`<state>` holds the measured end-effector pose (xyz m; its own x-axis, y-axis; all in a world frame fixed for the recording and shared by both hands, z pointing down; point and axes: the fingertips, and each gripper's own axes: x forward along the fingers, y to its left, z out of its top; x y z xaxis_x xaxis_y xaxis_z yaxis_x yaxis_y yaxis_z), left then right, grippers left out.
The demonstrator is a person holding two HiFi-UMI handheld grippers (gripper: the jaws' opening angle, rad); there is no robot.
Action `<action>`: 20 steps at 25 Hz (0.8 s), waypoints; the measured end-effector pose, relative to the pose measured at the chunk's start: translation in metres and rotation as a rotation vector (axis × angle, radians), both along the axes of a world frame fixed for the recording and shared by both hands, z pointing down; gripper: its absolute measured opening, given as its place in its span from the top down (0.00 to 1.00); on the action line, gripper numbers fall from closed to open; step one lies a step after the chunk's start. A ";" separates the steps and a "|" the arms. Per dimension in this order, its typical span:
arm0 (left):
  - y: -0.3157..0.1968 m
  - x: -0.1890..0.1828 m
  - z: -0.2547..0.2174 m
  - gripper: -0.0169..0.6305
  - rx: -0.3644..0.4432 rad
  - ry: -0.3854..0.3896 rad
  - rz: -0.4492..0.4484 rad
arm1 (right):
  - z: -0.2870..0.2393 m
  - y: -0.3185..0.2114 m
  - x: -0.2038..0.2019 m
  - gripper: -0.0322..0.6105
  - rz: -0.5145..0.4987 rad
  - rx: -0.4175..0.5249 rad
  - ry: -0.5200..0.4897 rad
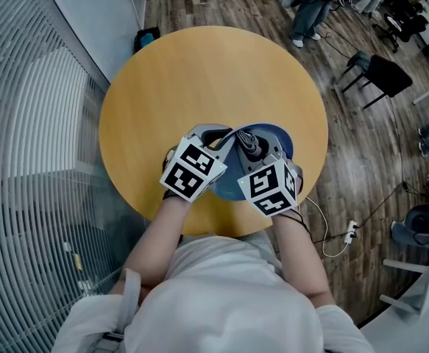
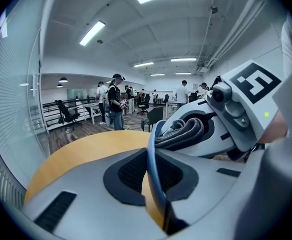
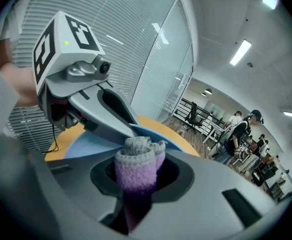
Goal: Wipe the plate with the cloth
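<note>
Blue plate [image 1: 279, 137] sits at the near edge of a round yellow-wood table [image 1: 199, 72], right in front of the person. Left gripper [image 2: 153, 176] is clamped narrow on the plate's rim, which runs edge-on between its two pads in the left gripper view. Right gripper [image 3: 135, 186] is closed on a folded cloth [image 3: 135, 154], grey at the top and purple lower down, and the roll sticks out past the jaws. The cloth's free end looks pressed to the plate's face just beside the left gripper's jaws. Whether the plate rests flat on the table or is tipped up off it, cannot tell. In the head view both marker cubes and the gripper bodies cover most of the plate, so only a blue arc at the far side and a strip at the near side show. The person's forearms and white shirt hide the table's near edge. The rest of the tabletop is bare wood. Left of the table are slatted blinds [image 1: 23, 123] behind a glass wall. The floor [image 1: 361, 160] is dark wood planks. A black chair [image 1: 387, 76] stands well apart at upper right, and a standing person [image 1: 310, 9] is beyond the table's far side. A white cable [image 1: 324, 219] runs to a power strip [image 1: 350, 232] on the floor near the right arm. The gripper views show more people, desks and chairs far back in the office.
</note>
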<state>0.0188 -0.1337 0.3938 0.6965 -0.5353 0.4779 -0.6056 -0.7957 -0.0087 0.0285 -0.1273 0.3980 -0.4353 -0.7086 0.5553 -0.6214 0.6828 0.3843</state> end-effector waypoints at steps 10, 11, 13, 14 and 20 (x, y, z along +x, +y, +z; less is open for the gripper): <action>0.004 -0.006 -0.005 0.93 0.007 0.019 0.008 | -0.002 -0.007 0.017 0.81 0.059 0.004 -0.023; 0.004 -0.006 -0.006 0.93 0.009 0.021 0.008 | -0.003 -0.008 0.021 0.81 0.068 0.004 -0.026; 0.003 -0.006 -0.007 0.93 0.013 0.021 0.009 | -0.003 -0.010 0.029 0.81 0.086 0.005 -0.030; 0.003 -0.006 -0.007 0.93 0.014 0.022 0.009 | -0.003 -0.010 0.033 0.81 0.096 0.004 -0.027; 0.003 -0.009 -0.010 0.93 0.014 0.025 0.005 | 0.000 -0.014 0.051 0.81 0.143 -0.004 -0.040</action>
